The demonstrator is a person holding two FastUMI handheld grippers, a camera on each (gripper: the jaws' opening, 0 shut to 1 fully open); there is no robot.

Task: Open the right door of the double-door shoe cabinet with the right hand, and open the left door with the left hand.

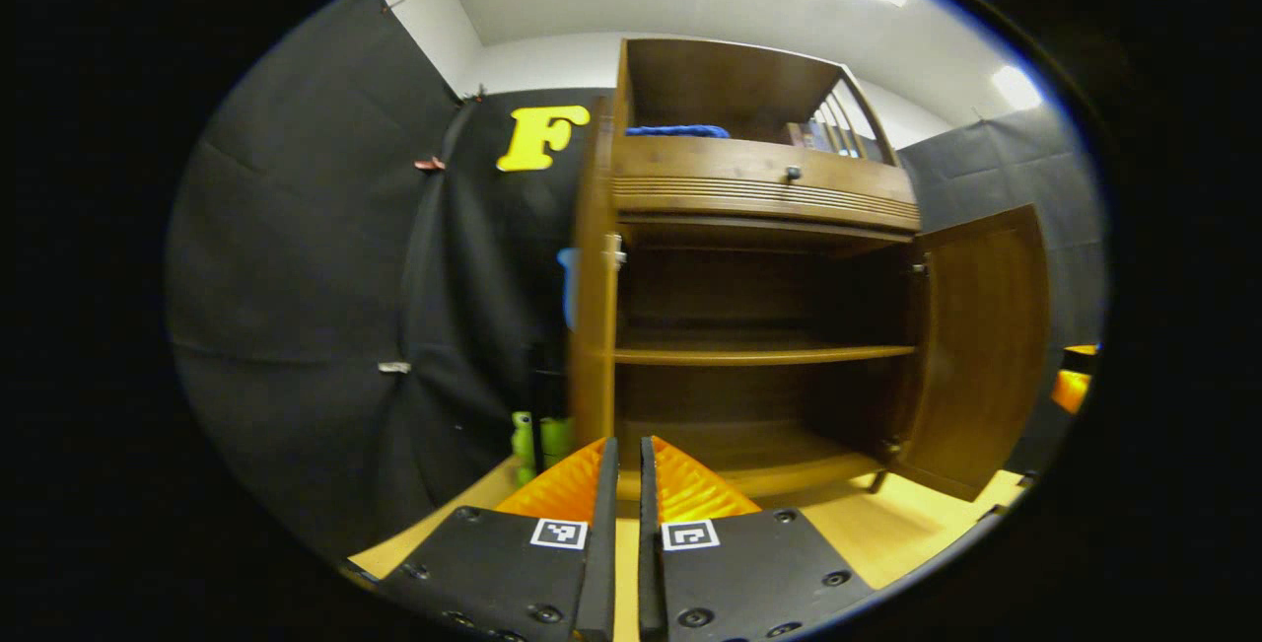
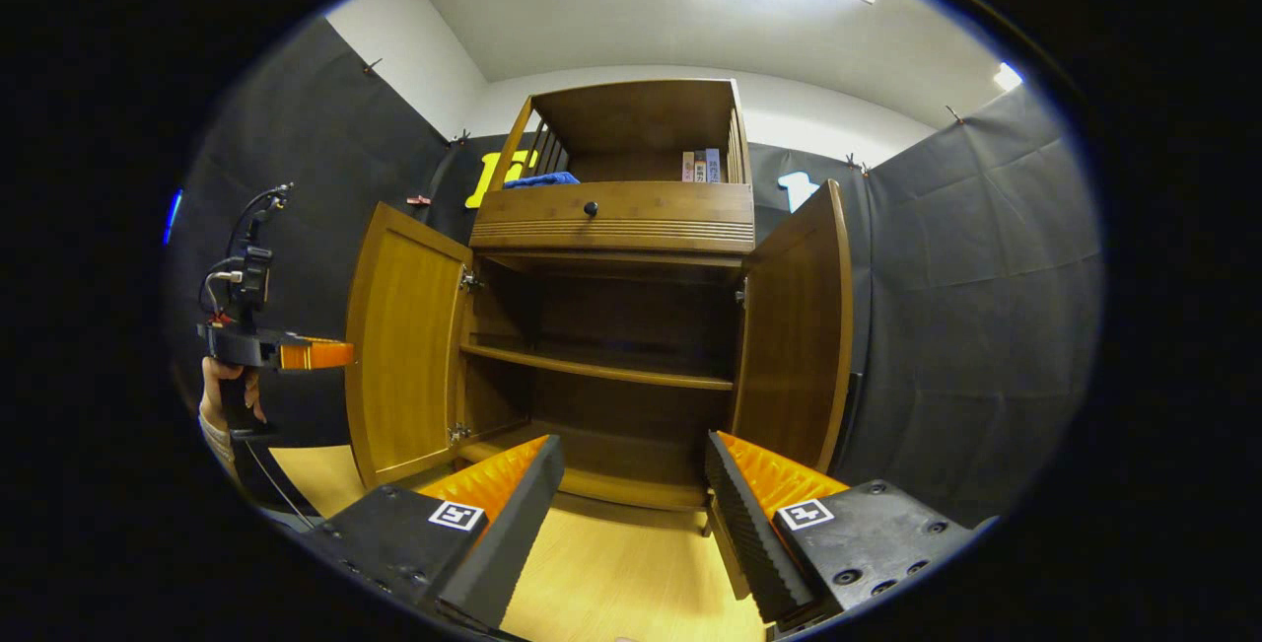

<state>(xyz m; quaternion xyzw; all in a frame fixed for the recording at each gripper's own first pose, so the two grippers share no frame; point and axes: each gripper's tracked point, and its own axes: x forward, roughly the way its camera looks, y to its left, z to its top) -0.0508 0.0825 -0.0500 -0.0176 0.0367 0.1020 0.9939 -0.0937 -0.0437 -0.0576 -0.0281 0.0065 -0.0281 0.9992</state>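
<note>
Under white ceiling lights, on pale wood flooring [image 2: 611,573], we find the shoe cabinet [image 2: 611,326] against black cloth, left door [image 2: 404,356] and right door [image 2: 794,336] both swung wide. From the left gripper view, the left door is hidden edge-on. Left gripper [image 1: 628,484] fingers nearly together, empty; right gripper [image 2: 631,494] fingers spread, empty.

The left tongs [image 1: 628,469] are held with the fingers nearly together, nothing gripped between them. The right tongs [image 2: 631,469] are spread wide and empty. In the right gripper view, the left tongs [image 2: 315,354] are gripped level by a hand [image 2: 229,395].
</note>
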